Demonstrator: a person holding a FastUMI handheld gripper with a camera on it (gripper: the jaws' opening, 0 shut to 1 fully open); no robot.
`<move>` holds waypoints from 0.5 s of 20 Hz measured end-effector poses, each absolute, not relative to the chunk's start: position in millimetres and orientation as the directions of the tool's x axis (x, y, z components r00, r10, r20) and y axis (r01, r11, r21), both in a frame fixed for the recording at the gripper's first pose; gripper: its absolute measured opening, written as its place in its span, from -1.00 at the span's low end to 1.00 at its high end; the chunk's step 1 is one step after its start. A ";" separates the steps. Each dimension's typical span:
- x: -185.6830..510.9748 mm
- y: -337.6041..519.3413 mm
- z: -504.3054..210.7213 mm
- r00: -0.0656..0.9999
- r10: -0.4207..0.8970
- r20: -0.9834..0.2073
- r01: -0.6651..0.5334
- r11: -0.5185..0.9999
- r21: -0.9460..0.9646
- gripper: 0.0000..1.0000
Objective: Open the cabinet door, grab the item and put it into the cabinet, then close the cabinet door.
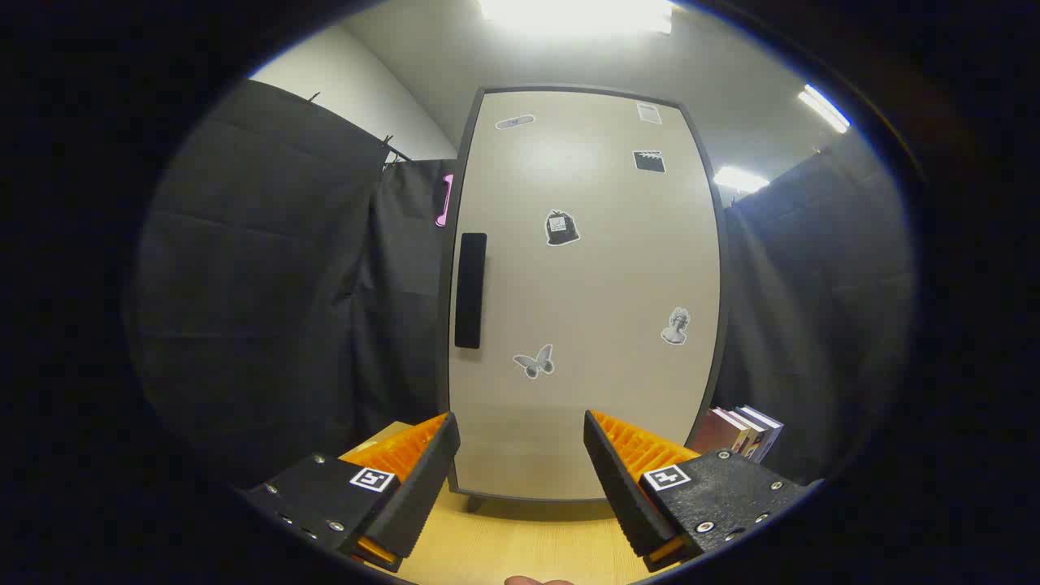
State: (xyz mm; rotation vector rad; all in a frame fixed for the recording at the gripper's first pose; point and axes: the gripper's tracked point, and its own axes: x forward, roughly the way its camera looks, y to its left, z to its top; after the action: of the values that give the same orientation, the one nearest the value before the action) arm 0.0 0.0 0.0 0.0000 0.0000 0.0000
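Cabinet door (585, 292) stands closed, straight ahead of the gripper (521, 455) and beyond its two fingers, filling the space between the dark cloth walls (268, 268) on either side. It is a tall, pale panel set in a dark frame, and it sits on a light wooden tabletop (520, 544) with a small dark foot (475, 504) showing under its lower left corner. A long dark handle (470, 290) runs upright near the door's left edge, about midway up. Several stickers are scattered over the panel: a butterfly (534, 361) low and just right of the handle, a dark bag-shaped one (561, 228) higher up, a small bust (676, 326) toward the right edge, and a dark square (649, 161) near the top right. The gripper's fingers (414, 479) are spread wide apart with nothing between them, hanging above the tabletop and apart from the door. Just to the right of the cabinet, beyond the right finger, a few books (743, 435) stand together on the table, leaning slightly. Bright ceiling lights (577, 15) glow above the cabinet's top edge.
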 end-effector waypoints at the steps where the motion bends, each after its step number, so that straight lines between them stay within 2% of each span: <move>1: -1.1 -2.2 -0.1 1.000 -0.007 -0.001 0.007 1.000 -0.001 0.90; 10: 0.3 -6.6 -17.3 0.999 -0.020 -0.042 0.021 0.999 0.031 0.90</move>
State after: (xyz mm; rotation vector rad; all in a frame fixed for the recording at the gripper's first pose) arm 0.3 -6.6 -17.3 0.0313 0.0416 -0.0202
